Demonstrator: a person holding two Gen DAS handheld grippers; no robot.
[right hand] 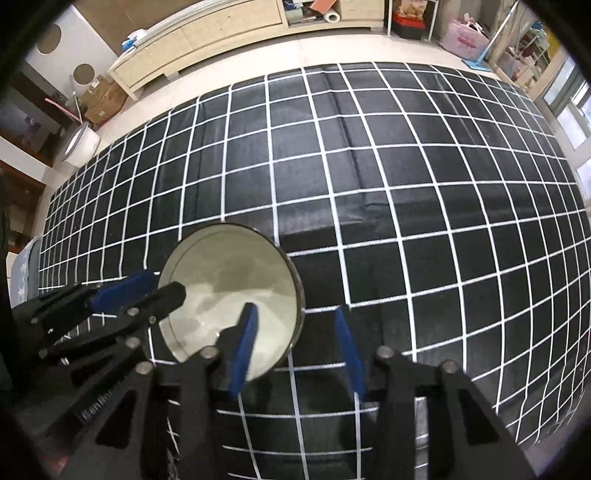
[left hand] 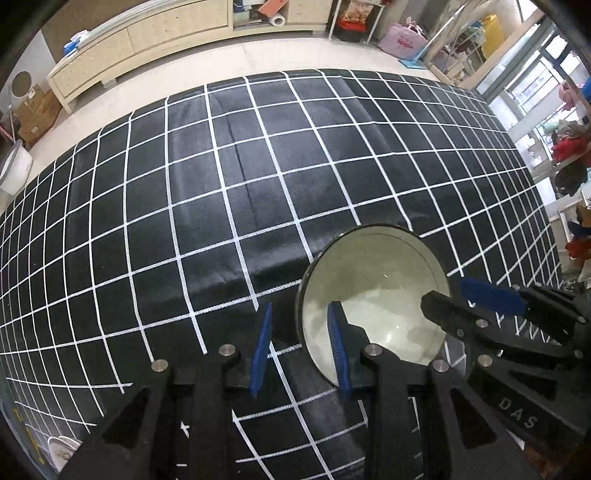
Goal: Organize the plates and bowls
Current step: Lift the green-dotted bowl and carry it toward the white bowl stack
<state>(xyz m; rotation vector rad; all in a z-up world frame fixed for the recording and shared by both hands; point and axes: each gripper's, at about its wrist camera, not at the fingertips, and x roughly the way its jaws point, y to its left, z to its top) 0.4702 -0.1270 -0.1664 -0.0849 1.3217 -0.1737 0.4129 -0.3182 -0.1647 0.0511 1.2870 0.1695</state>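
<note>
A pale bowl (left hand: 376, 288) (right hand: 229, 273) with a dark rim sits on the black grid cloth. My left gripper (left hand: 300, 350) points down over its left rim, one blue pad inside the bowl and the other outside. The pads stand apart from the rim, so the gripper is open. My right gripper (right hand: 295, 349) straddles the opposite rim the same way, also open, with a gap on each side of the rim. Each gripper shows in the other's view, the right gripper (left hand: 465, 299) and the left gripper (right hand: 147, 291) both at the bowl's edge.
The black tablecloth (left hand: 221, 184) with white grid lines covers the table. Beyond its far edge are tiled floor and a long wooden cabinet (right hand: 207, 33). A white bucket (right hand: 79, 146) stands on the floor at the left. A pale patterned dish (left hand: 61, 452) peeks in at the lower left.
</note>
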